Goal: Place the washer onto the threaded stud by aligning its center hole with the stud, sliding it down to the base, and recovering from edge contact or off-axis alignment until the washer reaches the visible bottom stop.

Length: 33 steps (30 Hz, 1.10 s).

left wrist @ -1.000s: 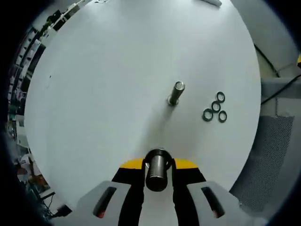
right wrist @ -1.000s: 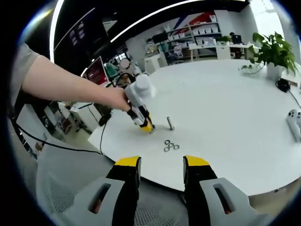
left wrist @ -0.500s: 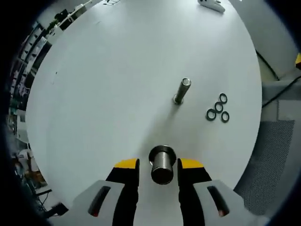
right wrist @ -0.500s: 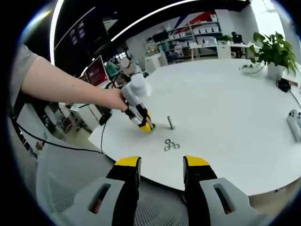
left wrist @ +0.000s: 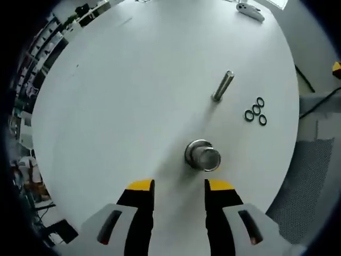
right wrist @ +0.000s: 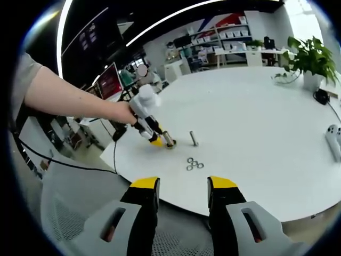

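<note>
On the white round table (left wrist: 122,90) a short thick metal cylinder (left wrist: 202,155) stands free, just ahead of my left gripper (left wrist: 179,186), whose jaws are open with nothing between them. Farther off a slim threaded stud (left wrist: 222,85) stands upright, with several dark washers (left wrist: 256,111) lying in a cluster to its right. In the right gripper view a hand holds the left gripper (right wrist: 154,137) beside the cylinder (right wrist: 169,143); the stud (right wrist: 193,138) and washers (right wrist: 193,164) lie nearer. My right gripper (right wrist: 183,184) is open and empty, off the table's near edge.
A white controller (right wrist: 334,140) lies at the table's right side, a potted plant (right wrist: 310,60) and a dark device (right wrist: 319,96) farther back. A mesh chair (left wrist: 306,170) and black cable (left wrist: 314,101) sit past the table edge. Shelves and monitors fill the room behind.
My left gripper opened, let go of the metal cylinder and drew back from it; the cylinder now stands alone on the table. The right gripper has stayed put.
</note>
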{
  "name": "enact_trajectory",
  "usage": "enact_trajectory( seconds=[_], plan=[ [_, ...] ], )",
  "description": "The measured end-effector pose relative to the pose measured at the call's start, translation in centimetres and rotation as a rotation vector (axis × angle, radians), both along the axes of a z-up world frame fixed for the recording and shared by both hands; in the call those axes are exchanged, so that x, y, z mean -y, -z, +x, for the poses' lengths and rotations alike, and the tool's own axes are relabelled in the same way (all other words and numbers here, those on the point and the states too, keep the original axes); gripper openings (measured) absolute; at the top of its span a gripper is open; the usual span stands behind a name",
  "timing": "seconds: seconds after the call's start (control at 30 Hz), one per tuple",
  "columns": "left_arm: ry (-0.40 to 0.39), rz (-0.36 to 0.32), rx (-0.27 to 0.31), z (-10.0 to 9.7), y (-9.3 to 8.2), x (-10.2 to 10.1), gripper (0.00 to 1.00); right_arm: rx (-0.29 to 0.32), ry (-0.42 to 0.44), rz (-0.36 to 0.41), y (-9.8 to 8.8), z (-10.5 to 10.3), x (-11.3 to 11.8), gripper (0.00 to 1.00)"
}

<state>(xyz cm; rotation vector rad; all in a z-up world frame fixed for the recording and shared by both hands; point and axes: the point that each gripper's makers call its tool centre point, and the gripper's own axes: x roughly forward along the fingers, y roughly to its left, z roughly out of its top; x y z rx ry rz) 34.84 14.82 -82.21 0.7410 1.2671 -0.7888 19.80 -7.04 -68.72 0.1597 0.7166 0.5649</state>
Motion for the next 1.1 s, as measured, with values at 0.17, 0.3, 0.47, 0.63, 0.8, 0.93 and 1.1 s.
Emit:
enact_trajectory(
  seconds=[0.17, 0.3, 0.47, 0.63, 0.8, 0.93, 1.1],
  plan=[
    [-0.047, 0.008, 0.010, 0.3, -0.3, -1.6, 0.36, 0.002, 0.000, -0.003, 0.0, 0.0, 0.0, 0.38],
    [-0.158, -0.022, 0.053, 0.7, -0.2, -3.0, 0.36, -0.001, -0.002, -0.007, 0.0, 0.0, 0.0, 0.38],
    [-0.177, -0.008, 0.054, 0.5, 0.0, -4.7, 0.36, -0.001, -0.003, -0.008, 0.0, -0.1, 0.0, 0.38],
    [-0.205, -0.011, 0.044, 0.7, -0.2, -5.3, 0.34, -0.002, 0.000, -0.007, 0.1, -0.1, 0.1, 0.38],
    [-0.213, -0.009, 0.050, 1.3, 0.2, -5.6, 0.34, -0.006, 0.000, -0.010, 0.1, -0.1, 0.1, 0.38],
    [-0.203, -0.004, 0.052, 1.4, 0.7, -5.2, 0.33, -0.008, 0.004, -0.012, 0.2, -0.1, 0.1, 0.38],
    [-0.211, 0.000, 0.066, 2.0, 0.8, -5.6, 0.33, -0.009, 0.002, -0.016, 0.2, 0.0, 0.2, 0.38]
  ],
)
